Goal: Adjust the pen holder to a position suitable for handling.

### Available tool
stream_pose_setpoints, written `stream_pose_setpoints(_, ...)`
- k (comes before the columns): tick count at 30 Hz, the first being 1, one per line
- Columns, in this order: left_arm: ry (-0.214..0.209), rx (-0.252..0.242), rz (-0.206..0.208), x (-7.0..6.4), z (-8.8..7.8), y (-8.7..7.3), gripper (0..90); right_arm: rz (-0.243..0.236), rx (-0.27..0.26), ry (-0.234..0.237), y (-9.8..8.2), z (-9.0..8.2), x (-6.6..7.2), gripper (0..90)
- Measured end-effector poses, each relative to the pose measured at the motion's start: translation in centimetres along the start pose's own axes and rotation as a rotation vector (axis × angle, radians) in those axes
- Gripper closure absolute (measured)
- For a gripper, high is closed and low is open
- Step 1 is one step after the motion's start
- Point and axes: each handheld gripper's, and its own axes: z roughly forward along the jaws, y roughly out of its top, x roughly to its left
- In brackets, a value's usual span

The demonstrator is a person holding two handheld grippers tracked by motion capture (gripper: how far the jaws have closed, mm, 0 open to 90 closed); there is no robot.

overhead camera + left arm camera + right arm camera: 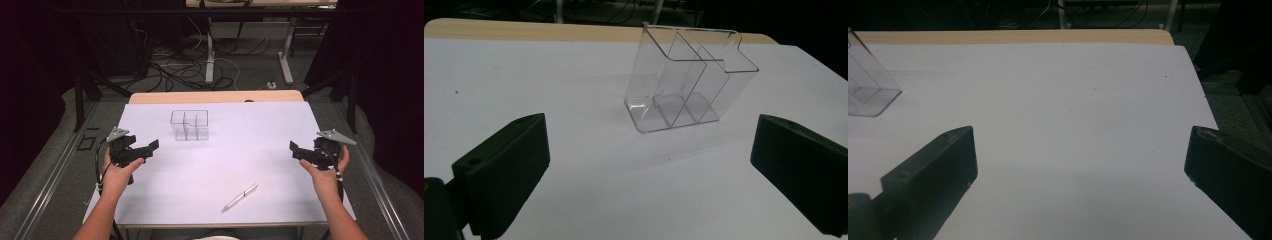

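Two things lay on the white table (280,130) when I looked: a silver pen (240,195) near the front edge, and a clear plastic organizer (189,125) standing farther back, left of the middle. I judged the pen to be the thing to fetch. Its long axis ran on a diagonal, the near end pointing toward the person's left side and the far end toward the right. It sat between the two hands, somewhat closer to the right gripper (296,149), which hovered at the right edge with its jaws spread wide and nothing between them. My left gripper (150,147) hung over the left side, its jaws equally wide and empty, aimed at the organizer rather than the pen.

From the left gripper view the organizer (684,80) stood straight ahead between the jaws but well beyond them, its three compartments empty as far as I could see through the walls. From the right gripper view a corner of the organizer (868,85) was cut off at the left frame edge. Which end of the pen was the tip I could not make out.
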Motion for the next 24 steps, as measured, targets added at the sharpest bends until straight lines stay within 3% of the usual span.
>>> stream_pose_setpoints(4, -0.008, 0.006, -0.005, -0.3, -0.1, 0.5, 6.2, -0.009, 0.020, 0.003, -0.3, 0.1, 0.2, 0.8)
stream_pose_setpoints(8, -0.003, 0.011, 0.004, -0.6, -0.2, 0.9, 11.2, -0.037, -0.005, -0.004, -0.3, 0.4, 0.5, 1.6)
stream_pose_setpoints(12, 0.005, 0.016, 0.001, -0.9, -0.1, 1.6, 15.9, -0.033, -0.009, -0.004, -0.4, 0.2, 0.8, 3.8)
stream_pose_setpoints(24, 0.034, 0.031, 0.064, -2.3, 1.6, 3.9, 22.7, -0.028, -0.014, 0.000, -0.7, 0.1, 0.8, 5.1)
